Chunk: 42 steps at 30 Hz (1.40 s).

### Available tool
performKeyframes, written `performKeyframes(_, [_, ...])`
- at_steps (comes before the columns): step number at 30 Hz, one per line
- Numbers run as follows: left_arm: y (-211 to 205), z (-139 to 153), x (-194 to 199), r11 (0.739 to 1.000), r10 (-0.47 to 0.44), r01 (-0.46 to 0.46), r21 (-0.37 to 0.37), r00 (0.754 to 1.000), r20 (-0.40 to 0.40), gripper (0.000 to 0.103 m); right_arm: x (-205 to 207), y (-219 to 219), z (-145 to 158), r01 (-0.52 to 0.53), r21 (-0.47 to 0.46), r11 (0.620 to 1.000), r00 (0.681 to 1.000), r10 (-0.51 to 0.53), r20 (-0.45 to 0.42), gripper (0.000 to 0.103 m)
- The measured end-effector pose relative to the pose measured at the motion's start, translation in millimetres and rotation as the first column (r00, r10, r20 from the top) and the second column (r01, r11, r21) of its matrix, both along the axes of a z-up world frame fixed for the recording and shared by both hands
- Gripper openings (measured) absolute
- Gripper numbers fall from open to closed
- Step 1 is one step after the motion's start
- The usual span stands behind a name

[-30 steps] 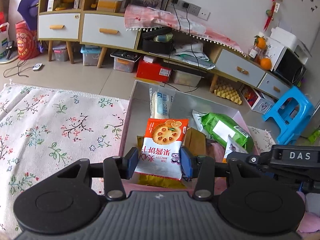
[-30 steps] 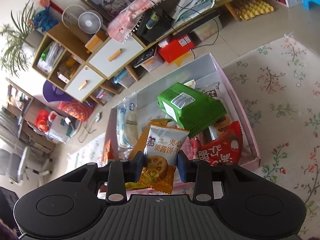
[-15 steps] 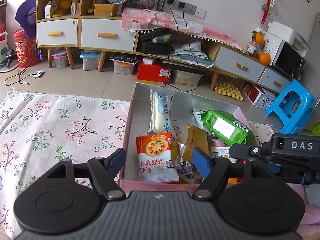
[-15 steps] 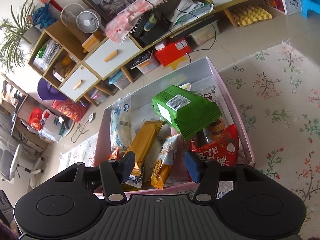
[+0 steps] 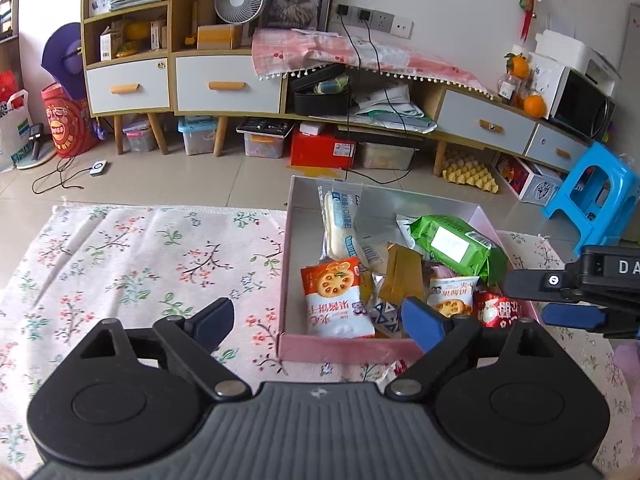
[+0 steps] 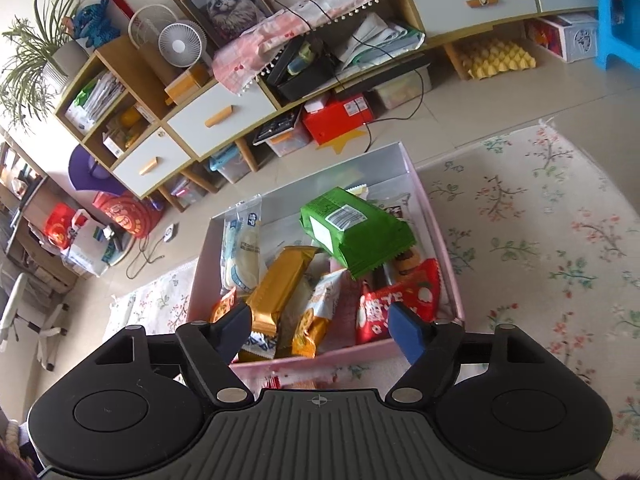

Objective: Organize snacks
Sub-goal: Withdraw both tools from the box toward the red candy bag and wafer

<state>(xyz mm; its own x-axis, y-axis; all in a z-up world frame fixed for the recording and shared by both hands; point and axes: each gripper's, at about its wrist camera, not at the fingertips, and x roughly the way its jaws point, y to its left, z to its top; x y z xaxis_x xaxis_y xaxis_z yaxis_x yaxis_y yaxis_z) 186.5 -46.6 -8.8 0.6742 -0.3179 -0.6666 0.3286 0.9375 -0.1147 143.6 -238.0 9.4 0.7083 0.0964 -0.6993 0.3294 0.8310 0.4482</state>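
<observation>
Biscuit packets dropped into the pink box, both grippers letting go.
Left gripper point(image 5: 318, 320) and right gripper point(image 6: 320, 330) had each clamped a packet a second earlier; their jaws were opening, nothing between them. Orange biscuit packet point(image 5: 334, 298) and its twin point(image 6: 316, 320) lay inside the pink box point(image 5: 344, 350), so two more snacks were stowed.

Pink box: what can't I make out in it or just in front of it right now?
- Red wrapper on the rug before the pink box: right wrist view, mostly hidden by the gripper body.
- Snacks beneath the green pack: both views, buried.
- Red bag: left wrist view, partly behind the right gripper.
- Box floor: mostly covered.
</observation>
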Motion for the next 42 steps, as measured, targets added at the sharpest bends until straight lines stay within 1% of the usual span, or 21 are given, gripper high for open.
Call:
performKeyframes(6, [5.3, 11.4, -12.9, 0.999, 0.007, -0.007, 0.045, 1.000, 0.001, 0.100, -18.3, 4.2, 9.2, 0.001, -0.017, 1.000, 1.000, -0.001, -0.010, 0.082])
performKeyframes(12, [11.8, 14.2, -27.0, 0.997, 0.005, -0.004, 0.079, 1.000, -0.008, 0.102, -34.3, 11.4, 11.4, -0.014, -0.034, 0.999, 1.000, 0.014, -0.028, 0.083])
performKeyframes(19, [22.0, 11.4, -41.7, 0.994, 0.005, -0.001, 0.108, 0.999, -0.038, 0.103, -48.0, 21.4, 7.8, -0.040, -0.054, 0.998, 0.998, 0.037, -0.056, 0.083])
performKeyframes(22, [25.4, 7.5, -48.2, 0.992, 0.006, 0.000, 0.125, 0.999, -0.045, 0.103, -53.4, 25.4, 3.7, -0.052, -0.061, 0.997, 0.996, 0.048, -0.070, 0.083])
performKeyframes(24, [28.0, 2.8, -52.3, 0.991, 0.007, 0.000, 0.132, 0.999, -0.053, 0.103, -56.4, 28.8, 0.1, -0.060, -0.067, 0.996, 0.995, 0.054, -0.078, 0.088])
performKeyframes(25, [29.8, 0.0, -54.3, 0.991, 0.009, -0.001, 0.133, 0.998, -0.057, 0.103, -58.3, 30.7, -1.9, -0.062, -0.073, 0.995, 0.995, 0.057, -0.081, 0.089])
performKeyframes(30, [40.9, -15.2, -63.3, 0.994, 0.016, -0.005, 0.112, 0.996, -0.090, 0.103, -63.7, 37.9, -14.6, -0.076, -0.099, 0.992, 0.990, 0.064, -0.124, 0.089])
performKeyframes(32, [43.0, -19.0, -65.3, 0.993, 0.009, 0.003, 0.114, 0.994, -0.106, 0.103, -63.9, 38.7, -18.6, -0.074, -0.104, 0.992, 0.988, 0.059, -0.141, 0.089])
performKeyframes(36, [47.3, -22.8, -68.7, 0.993, -0.005, 0.016, 0.114, 0.995, -0.099, 0.103, -65.2, 39.2, -22.7, -0.070, -0.108, 0.992, 0.985, 0.052, -0.166, 0.089])
performKeyframes(42, [54.3, -35.1, -67.1, 0.986, -0.035, 0.047, 0.162, 0.996, -0.077, 0.103, -63.7, 43.2, -30.8, -0.103, -0.136, 0.985, 0.975, 0.074, -0.208, 0.090])
